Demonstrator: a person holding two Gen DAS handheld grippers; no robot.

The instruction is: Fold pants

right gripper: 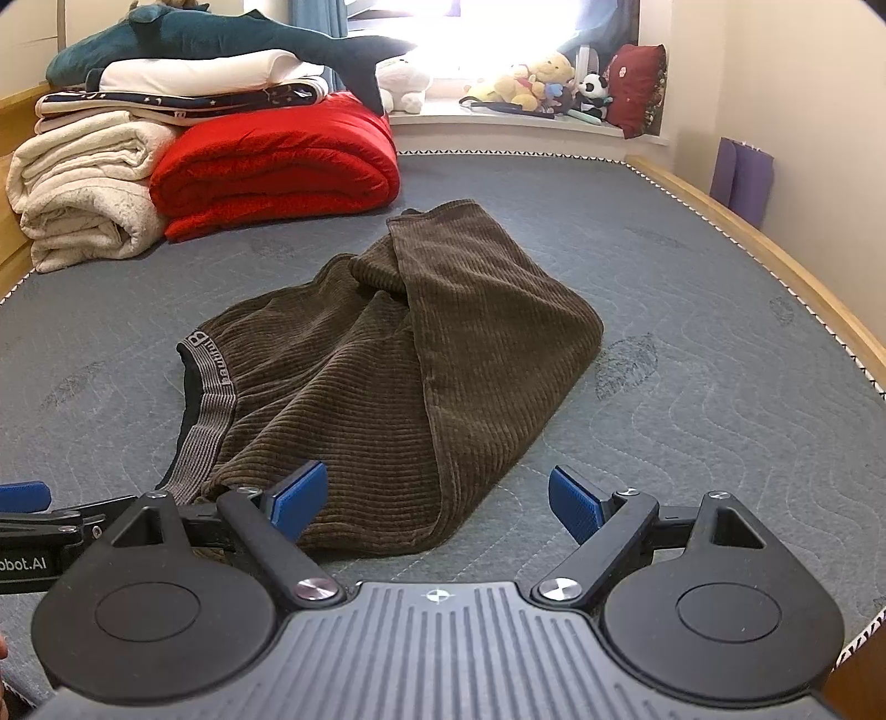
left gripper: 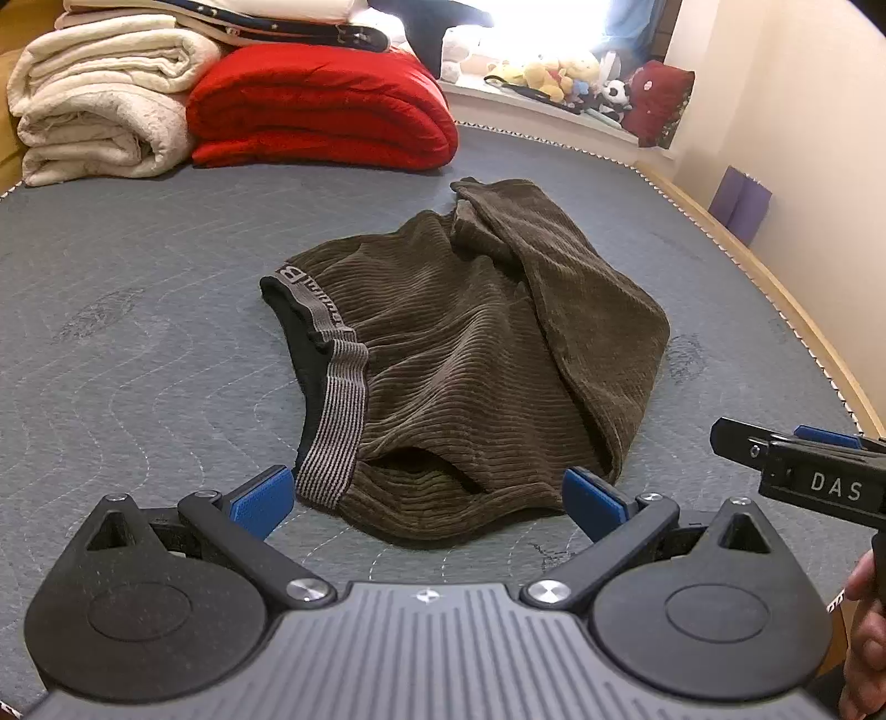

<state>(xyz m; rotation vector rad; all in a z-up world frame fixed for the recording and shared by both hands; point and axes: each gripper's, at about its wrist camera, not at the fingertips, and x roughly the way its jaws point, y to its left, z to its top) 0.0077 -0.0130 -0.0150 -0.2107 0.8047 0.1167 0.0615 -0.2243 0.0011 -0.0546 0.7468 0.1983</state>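
Note:
Brown corduroy pants [left gripper: 470,354] lie in a folded bundle on the grey quilted mattress [left gripper: 138,332], with the striped grey waistband [left gripper: 332,426] on the left and a leg laid over the top. My left gripper [left gripper: 429,498] is open and empty, its blue pads at the near edge of the pants. My right gripper [right gripper: 437,501] is open and empty, just before the bundle's near right corner; the pants [right gripper: 398,376] fill the middle of its view. The right gripper's side shows in the left wrist view [left gripper: 803,471].
Folded cream blankets [left gripper: 99,105] and a red blanket [left gripper: 321,105] are stacked at the mattress's far left. A plush shark [right gripper: 210,39] lies on top. Soft toys [right gripper: 542,83] sit on the window ledge. The bed's wooden edge [right gripper: 775,266] runs along the right.

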